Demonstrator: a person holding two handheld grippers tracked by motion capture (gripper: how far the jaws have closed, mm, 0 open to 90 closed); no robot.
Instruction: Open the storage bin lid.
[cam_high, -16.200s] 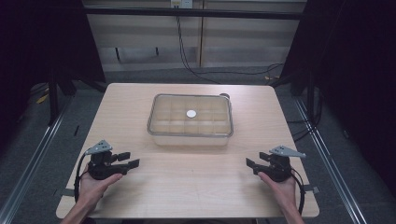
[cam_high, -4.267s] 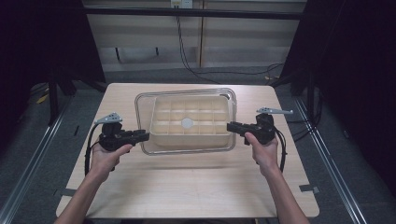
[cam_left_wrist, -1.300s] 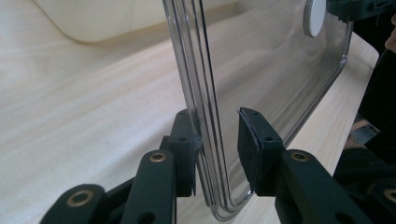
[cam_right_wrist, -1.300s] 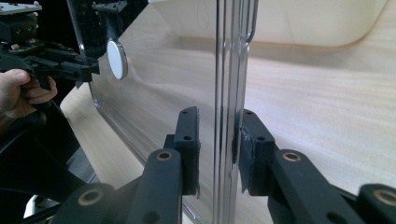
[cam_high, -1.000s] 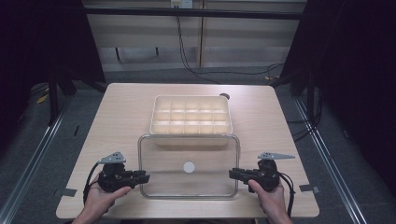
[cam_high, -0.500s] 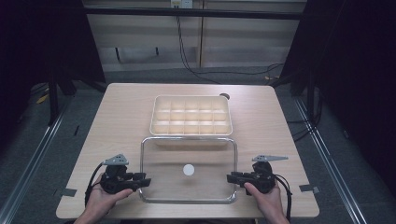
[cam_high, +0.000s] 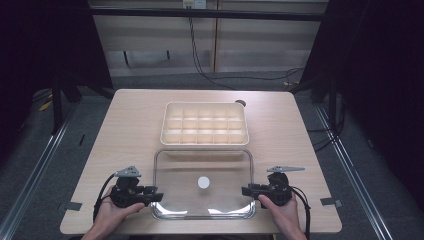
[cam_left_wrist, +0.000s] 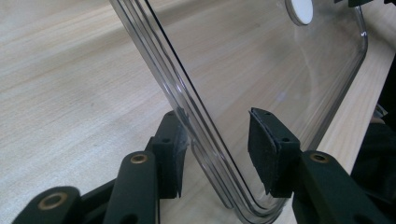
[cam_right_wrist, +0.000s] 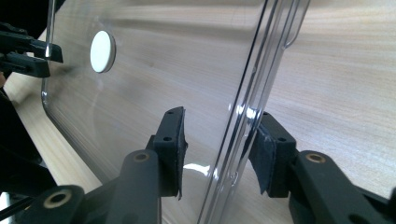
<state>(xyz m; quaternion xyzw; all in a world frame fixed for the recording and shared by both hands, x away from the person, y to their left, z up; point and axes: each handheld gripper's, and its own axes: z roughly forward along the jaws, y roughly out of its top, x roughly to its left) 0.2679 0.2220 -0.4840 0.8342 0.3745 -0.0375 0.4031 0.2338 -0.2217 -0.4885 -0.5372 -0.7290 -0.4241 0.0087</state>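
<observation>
A clear plastic lid (cam_high: 220, 170) with a white round disc (cam_high: 203, 182) at its middle lies flat on the wooden table (cam_high: 125, 130) near the front edge. My left gripper (cam_high: 154, 196) is at the lid's left rim and my right gripper (cam_high: 246, 190) at its right rim. Both pairs of jaws have just been opening. In the left gripper view the lid's ribbed rim (cam_left_wrist: 187, 107) runs between the jaws of the left gripper (cam_left_wrist: 215, 121), and the right pad stands apart from it. In the right gripper view the rim (cam_right_wrist: 247, 102) likewise passes between the spread jaws of the right gripper (cam_right_wrist: 219, 116).
A cream box (cam_high: 204, 104) divided into several compartments stands behind the lid at the table's middle. A small dark round mark (cam_high: 240, 103) is by its back right corner. Cables trail from both grippers toward the front edge.
The lid has come down a little nearer the front edge and lies flat, with both hands low at its sides.
</observation>
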